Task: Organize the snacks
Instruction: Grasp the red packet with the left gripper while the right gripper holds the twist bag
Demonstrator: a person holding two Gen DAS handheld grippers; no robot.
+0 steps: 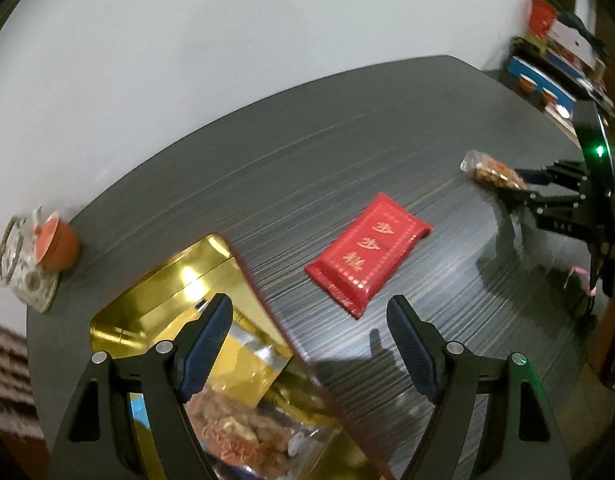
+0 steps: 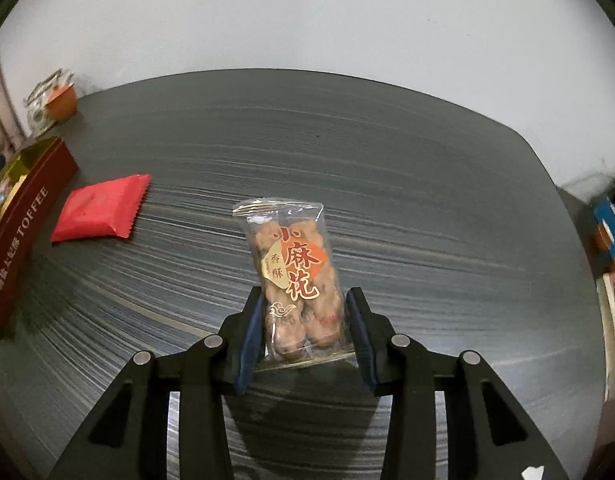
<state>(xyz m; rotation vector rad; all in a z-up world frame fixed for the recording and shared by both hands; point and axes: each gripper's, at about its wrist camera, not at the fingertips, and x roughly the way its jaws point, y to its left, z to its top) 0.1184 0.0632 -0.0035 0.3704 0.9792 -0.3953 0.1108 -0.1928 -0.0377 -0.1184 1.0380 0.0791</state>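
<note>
A clear packet of fried dough twists point(image 2: 297, 276) is held between the pads of my right gripper point(image 2: 305, 332), above the grey table point(image 2: 427, 200); it also shows in the left wrist view point(image 1: 493, 170). A red snack packet point(image 1: 367, 254) lies flat on the table, seen also in the right wrist view point(image 2: 101, 208). My left gripper point(image 1: 309, 344) is open and empty, hovering over the edge of an open gold-lined toffee box point(image 1: 167, 280) that holds snack packets point(image 1: 235, 420). The box's dark red side point(image 2: 23, 240) shows at far left.
A small orange cup point(image 1: 55, 246) beside a clear wrapped item point(image 1: 17, 264) stands at the table's far left by the white wall. Stacked boxes and clutter point(image 1: 555, 60) sit beyond the table's right corner.
</note>
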